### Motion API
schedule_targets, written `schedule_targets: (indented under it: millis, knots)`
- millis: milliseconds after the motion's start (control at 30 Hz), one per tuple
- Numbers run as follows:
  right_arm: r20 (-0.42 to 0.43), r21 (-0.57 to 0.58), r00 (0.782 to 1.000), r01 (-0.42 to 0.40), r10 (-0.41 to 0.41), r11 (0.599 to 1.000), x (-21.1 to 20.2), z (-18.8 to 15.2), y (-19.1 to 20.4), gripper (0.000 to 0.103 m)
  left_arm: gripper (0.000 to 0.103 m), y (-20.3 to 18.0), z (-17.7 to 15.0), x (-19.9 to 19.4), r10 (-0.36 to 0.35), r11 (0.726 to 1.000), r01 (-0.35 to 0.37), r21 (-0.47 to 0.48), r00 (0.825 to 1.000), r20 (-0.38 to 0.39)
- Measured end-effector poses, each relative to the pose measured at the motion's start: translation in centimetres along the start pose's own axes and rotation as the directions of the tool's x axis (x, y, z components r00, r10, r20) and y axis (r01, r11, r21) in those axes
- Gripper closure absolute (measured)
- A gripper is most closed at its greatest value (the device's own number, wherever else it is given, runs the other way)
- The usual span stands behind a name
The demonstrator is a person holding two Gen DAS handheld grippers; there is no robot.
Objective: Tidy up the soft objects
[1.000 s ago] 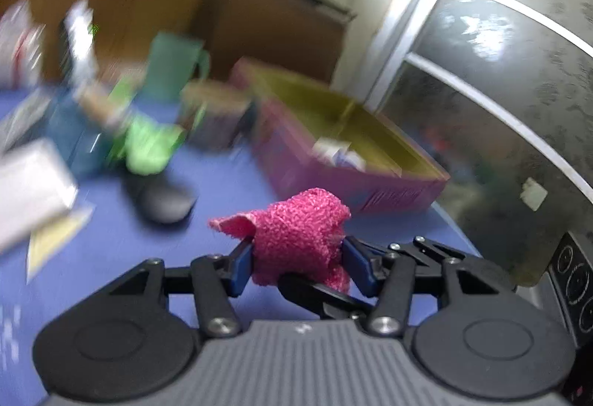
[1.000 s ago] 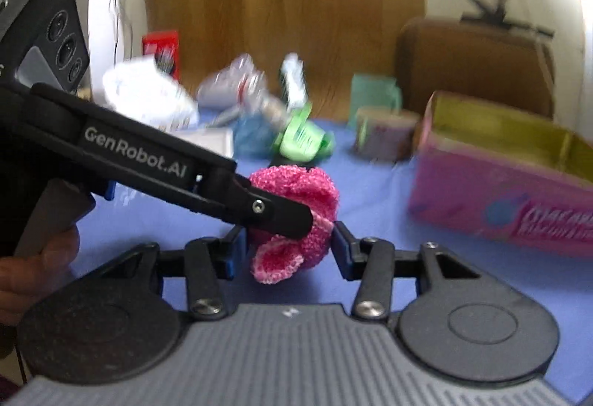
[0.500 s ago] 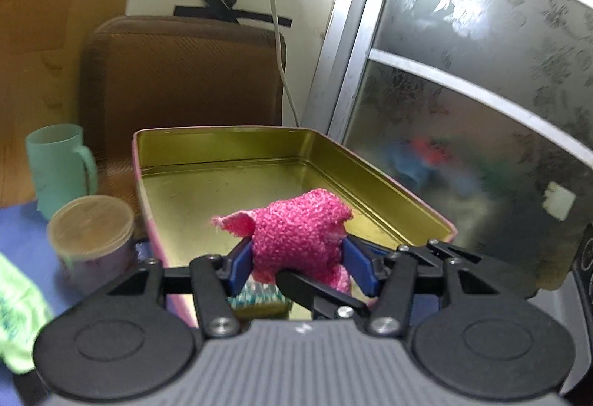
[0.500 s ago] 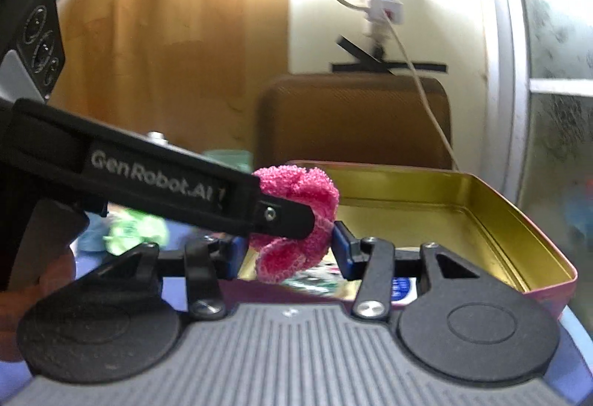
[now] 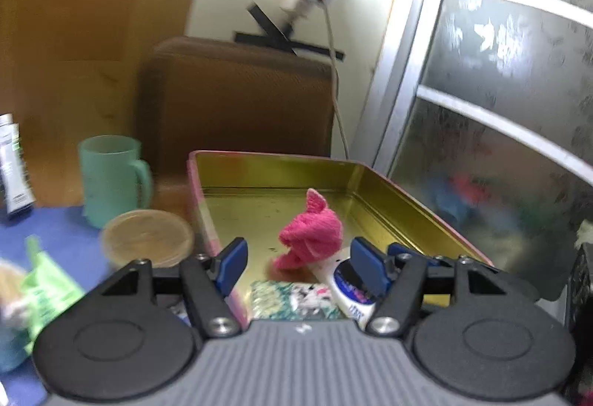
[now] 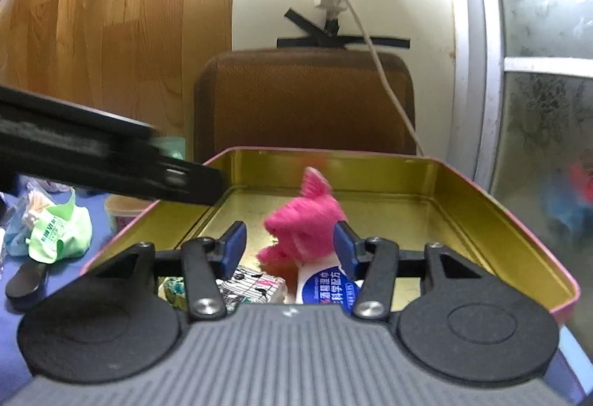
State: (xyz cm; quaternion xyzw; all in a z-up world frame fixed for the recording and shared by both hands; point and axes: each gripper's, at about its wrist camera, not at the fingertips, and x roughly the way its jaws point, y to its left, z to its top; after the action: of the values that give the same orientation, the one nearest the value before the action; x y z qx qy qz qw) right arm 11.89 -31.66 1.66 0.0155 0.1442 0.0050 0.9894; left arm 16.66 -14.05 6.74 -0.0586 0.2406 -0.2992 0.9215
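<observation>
Black claw [image 5: 298,263], blue pads [image 5: 231,259], ribbed grey housing

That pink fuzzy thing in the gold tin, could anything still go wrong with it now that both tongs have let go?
Possibly, in two ways.
1. The pink cloth sits bunched partly against the white tube and not flat, so it may topple or unroll inside the tin.
2. Both the left tongs and the right tongs are open with the cloth right between their pads; the fuzzy fabric could snag on a pad and get dragged out as they pull away.
</observation>
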Motion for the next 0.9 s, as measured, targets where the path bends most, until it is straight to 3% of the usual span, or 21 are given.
schedule_targets:
  millis: [167, 267, 433, 567, 633, 733, 833, 900]
  knots:
    - [0.058, 0.003, 0.996, -0.063, 0.062, 0.998, -3.0, 0.5, 1.6, 0.049, 0.038, 4.3, -2.6, -6.7, 0.099, 0.995, -0.097, -0.030, 0.994, 0.050]
    - [0.072, -0.031, 0.984, -0.161, 0.163, 0.986, -4.4, 1.0, 4.1, 0.049, 0.038, 8.2, -4.9, -10.8, 0.225, 0.972, -0.220, -0.080, 0.973, 0.047]
    - [0.010, -0.124, 0.945, -0.324, 0.327, 0.938, -4.0, 1.0, 10.5, 0.054, 0.040, 13.5, -7.6, -14.5, 0.355, 0.919, -0.348, -0.183, 0.935, 0.008]
    - [-0.093, -0.151, 0.920, -0.390, 0.380, 0.908, -0.8, 0.8, 15.0, 0.054, 0.040, 15.8, -9.1, -16.1, 0.364, 0.906, -0.343, -0.250, 0.931, 0.042]
    - [-0.158, -0.137, 0.911, -0.402, 0.381, 0.905, 1.7, 0.8, 16.5, 0.053, 0.040, 16.4, -9.5, -16.1, 0.346, 0.907, -0.321, -0.273, 0.937, 0.047]
    - [-0.221, -0.155, 0.916, -0.373, 0.336, 0.915, 4.6, 0.6, 17.7, 0.052, 0.040, 16.3, -9.6, -16.4, 0.316, 0.921, -0.287, -0.262, 0.946, 0.074]
    - [-0.299, -0.118, 0.891, -0.390, 0.342, 0.913, 7.2, 0.2, 17.8, 0.051, 0.040, 15.9, -9.7, -16.4, 0.302, 0.931, -0.274, -0.241, 0.950, 0.084]
    - [-0.307, -0.104, 0.881, -0.406, 0.359, 0.908, 7.9, -0.1, 18.0, 0.052, 0.040, 15.7, -9.7, -16.4, 0.298, 0.934, -0.271, -0.233, 0.950, 0.089]
